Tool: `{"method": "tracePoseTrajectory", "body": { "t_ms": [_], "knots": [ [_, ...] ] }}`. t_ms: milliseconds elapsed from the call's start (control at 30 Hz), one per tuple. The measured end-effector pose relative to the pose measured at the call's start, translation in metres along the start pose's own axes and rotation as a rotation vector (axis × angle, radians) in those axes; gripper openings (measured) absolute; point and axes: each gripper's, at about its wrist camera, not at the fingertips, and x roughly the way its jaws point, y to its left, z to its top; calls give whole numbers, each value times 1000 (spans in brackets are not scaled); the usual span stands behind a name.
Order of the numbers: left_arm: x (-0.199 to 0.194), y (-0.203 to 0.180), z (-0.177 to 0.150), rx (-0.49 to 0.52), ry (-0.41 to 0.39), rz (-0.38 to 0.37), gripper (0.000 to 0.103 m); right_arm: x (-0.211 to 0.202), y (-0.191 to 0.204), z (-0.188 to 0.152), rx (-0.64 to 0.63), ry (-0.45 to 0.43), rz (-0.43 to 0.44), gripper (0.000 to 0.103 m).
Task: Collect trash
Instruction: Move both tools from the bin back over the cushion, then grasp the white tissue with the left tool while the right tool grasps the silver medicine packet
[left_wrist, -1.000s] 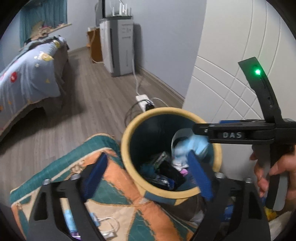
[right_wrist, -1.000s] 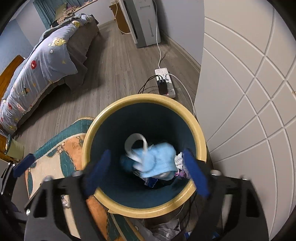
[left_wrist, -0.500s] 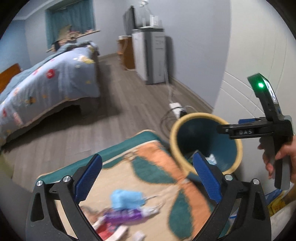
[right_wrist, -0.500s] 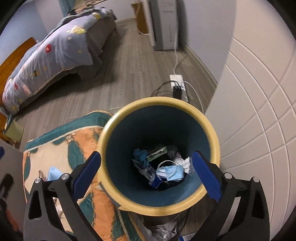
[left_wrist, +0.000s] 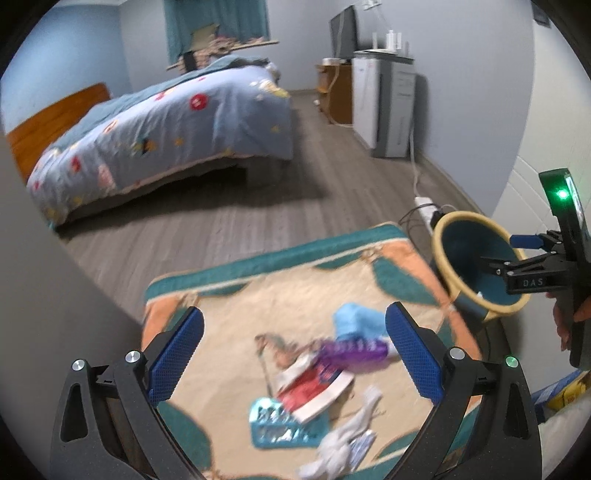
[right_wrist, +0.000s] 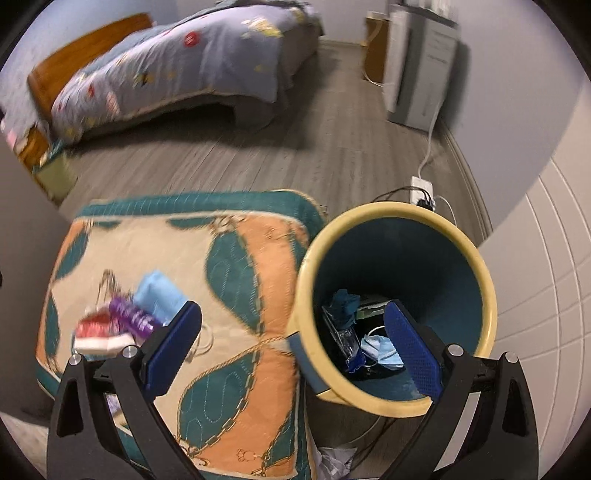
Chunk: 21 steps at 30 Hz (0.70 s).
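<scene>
A yellow-rimmed blue trash bin stands beside a patterned rug; a blue face mask and other trash lie inside. On the rug lie a light blue mask, a purple wrapper, a red-and-white packet, a teal wrapper and crumpled white paper. My left gripper is open and empty above this litter. My right gripper is open and empty over the bin's near rim; it also shows in the left wrist view.
A bed with a blue quilt stands at the far left. A white appliance and a power strip with cables sit along the right wall. Crumpled paper lies on the floor below the bin.
The blue mask dropped from my right gripper into the bin. My left gripper swung left from the bin to above the litter on the rug. My right gripper drew back and left.
</scene>
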Motion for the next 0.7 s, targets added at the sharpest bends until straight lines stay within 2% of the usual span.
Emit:
{"method": "tracePoseTrajectory", "body": {
  "t_ms": [167,300,433,500,700],
  "knots": [
    [6,22,-26,-57,43,22,98,-6,31,-5,-58,-1,20,97],
    [20,39,-49,-115,111,33,98,-2,60,-11,-119,32,38,97],
    [33,41,-70,-194,174,-24,97,7,88,-19,-174,71,21,97],
    [39,30,-79,-178,202,-42,97,10,94,-22,-170,90,23,97],
    [63,-11,-97,-15,304,-66,97,16,92,-27,-164,118,-3,97]
  ]
}}
